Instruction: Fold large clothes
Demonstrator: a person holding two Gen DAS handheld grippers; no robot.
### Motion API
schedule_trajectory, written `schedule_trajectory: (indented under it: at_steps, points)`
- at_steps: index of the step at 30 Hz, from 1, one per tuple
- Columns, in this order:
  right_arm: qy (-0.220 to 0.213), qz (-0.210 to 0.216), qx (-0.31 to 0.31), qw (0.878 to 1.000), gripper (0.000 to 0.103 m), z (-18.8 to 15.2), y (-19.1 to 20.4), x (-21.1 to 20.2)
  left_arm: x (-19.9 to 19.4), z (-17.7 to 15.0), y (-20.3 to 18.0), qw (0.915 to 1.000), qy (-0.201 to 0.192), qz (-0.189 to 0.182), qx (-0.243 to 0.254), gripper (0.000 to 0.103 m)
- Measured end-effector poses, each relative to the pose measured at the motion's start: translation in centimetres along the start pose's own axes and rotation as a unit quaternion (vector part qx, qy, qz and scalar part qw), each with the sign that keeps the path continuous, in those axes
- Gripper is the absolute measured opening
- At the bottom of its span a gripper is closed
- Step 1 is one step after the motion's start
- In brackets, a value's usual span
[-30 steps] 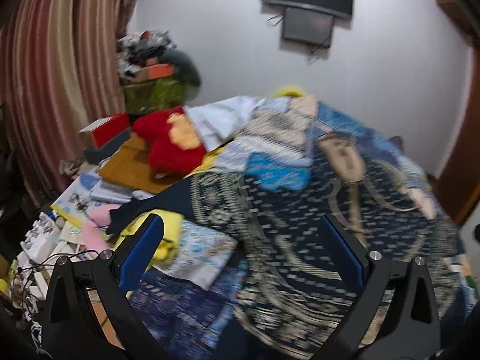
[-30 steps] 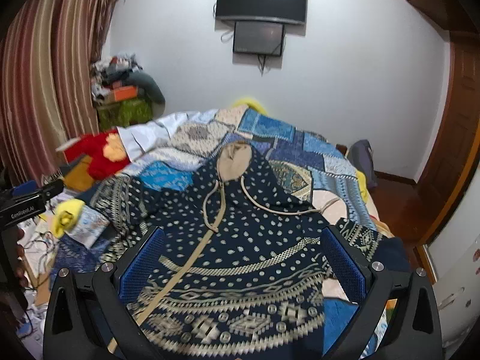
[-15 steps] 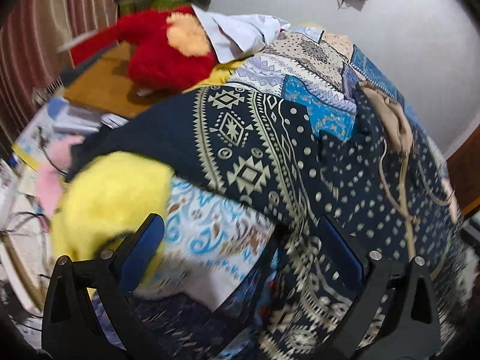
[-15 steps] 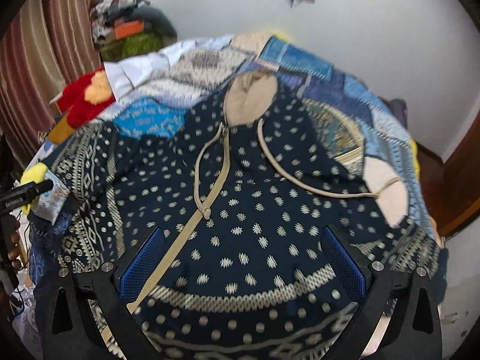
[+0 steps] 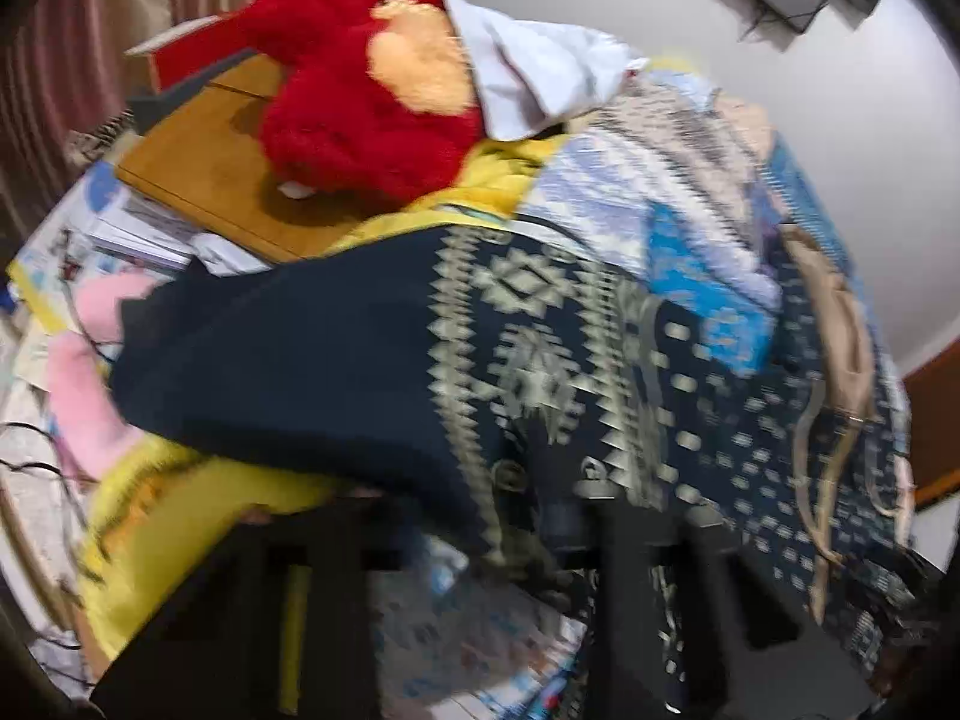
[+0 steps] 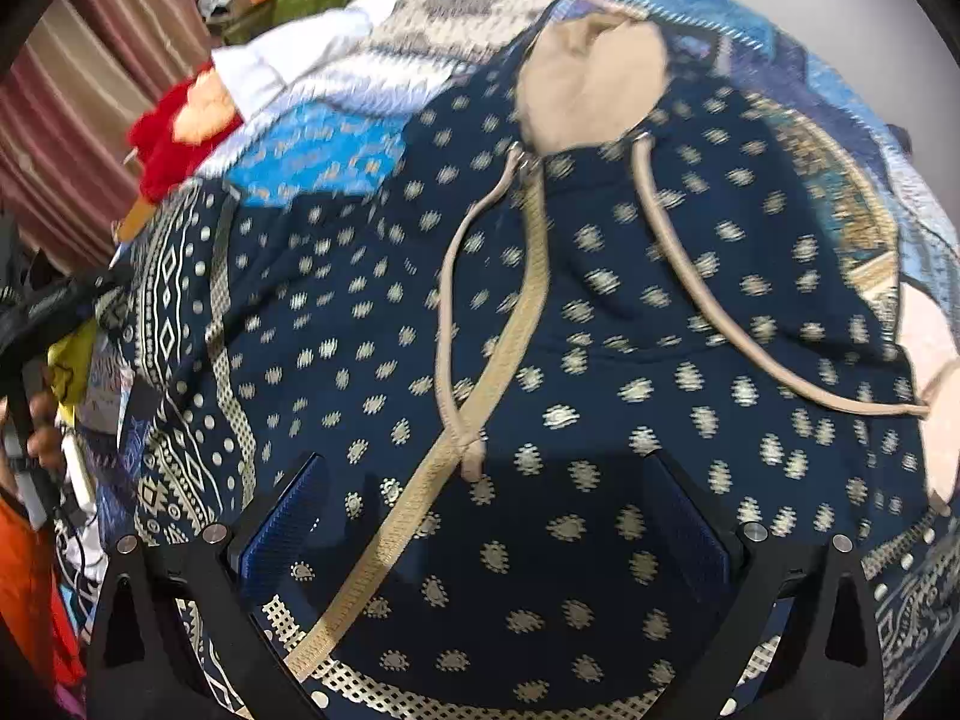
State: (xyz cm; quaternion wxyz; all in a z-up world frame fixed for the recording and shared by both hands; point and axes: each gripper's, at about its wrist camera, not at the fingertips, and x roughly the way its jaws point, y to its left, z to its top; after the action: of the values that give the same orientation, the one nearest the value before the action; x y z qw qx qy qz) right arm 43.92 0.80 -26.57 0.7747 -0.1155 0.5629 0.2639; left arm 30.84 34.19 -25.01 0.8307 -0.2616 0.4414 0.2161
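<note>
- The hoodie (image 6: 600,360), navy with small cream motifs, lies spread face-up on the bed (image 6: 780,48), covering most of its patchwork quilt.
- Its beige-lined hood (image 6: 591,81) points toward the far end of the bed; a beige zipper band (image 6: 516,324) runs down the middle of the hoodie, and two beige drawstrings (image 6: 708,300) trail from the hood across the chest.
- One sleeve (image 5: 336,360), banded with cream diamond patterns, reaches off the hoodie's side over the bed edge.
- The right tongs (image 6: 492,516) hover low over the hoodie's lower front, blue pads spread wide apart, with cloth visible between them and nothing pinched.
- The left tongs (image 5: 480,540) are at the sleeve, near its patterned band; that view is heavily blurred and the fingers show only as dark shapes, so I cannot tell whether they are spread or pinching the cloth.
- Under the sleeve sits a yellow bundle (image 5: 180,516), with something pink (image 5: 90,396) just beside it.
- Beyond the sleeve, at the bed's edge, lies a red plush toy (image 5: 360,120) with a white cloth (image 5: 528,72) against it and a brown board (image 5: 228,180) below it.
- Striped curtains (image 6: 90,96) hang past the toy.
</note>
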Motion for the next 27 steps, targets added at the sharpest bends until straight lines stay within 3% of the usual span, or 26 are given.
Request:
schedule_trajectory:
  at_steps: [3,6,9,14,19,25,27]
  points:
    - [0.011,0.004,-0.005,1.0,0.103,0.1,0.4,0.5,-0.6,0.8,-0.7,0.9995,-0.012,0.02,0.021,0.007]
    - [0.001,0.006,-0.005,1.0,0.103,-0.1,0.3,-0.6,-2.8,1.5,-3.4,0.9952,-0.049,0.041,0.074,0.007]
    - [-0.016,0.005,0.005,1.0,0.103,-0.5,-0.4,-2.5,-4.9,2.2,-6.3,0.9916,-0.072,0.02,0.105,0.007]
    - [-0.041,0.002,0.03,0.999,0.103,-1.6,-2.4,-6.0,-7.2,0.8,-13.8,0.9738,-0.11,0.022,0.198,0.007]
    - [-0.073,-0.013,0.053,0.996,0.103,-3.8,-4.9,-10.0,-5.1,-3.2,-18.4,0.9683,-0.059,-0.021,0.242,0.007]
    - [-0.095,-0.035,0.071,0.992,0.103,-6.8,-7.3,-13.5,0.8,-8.8,-19.9,0.9645,0.067,-0.041,0.252,0.009]
    - [-0.1,-0.038,0.077,0.991,0.103,-8.1,-8.0,-14.2,2.5,-10.2,-19.1,0.962,0.11,-0.038,0.247,0.019]
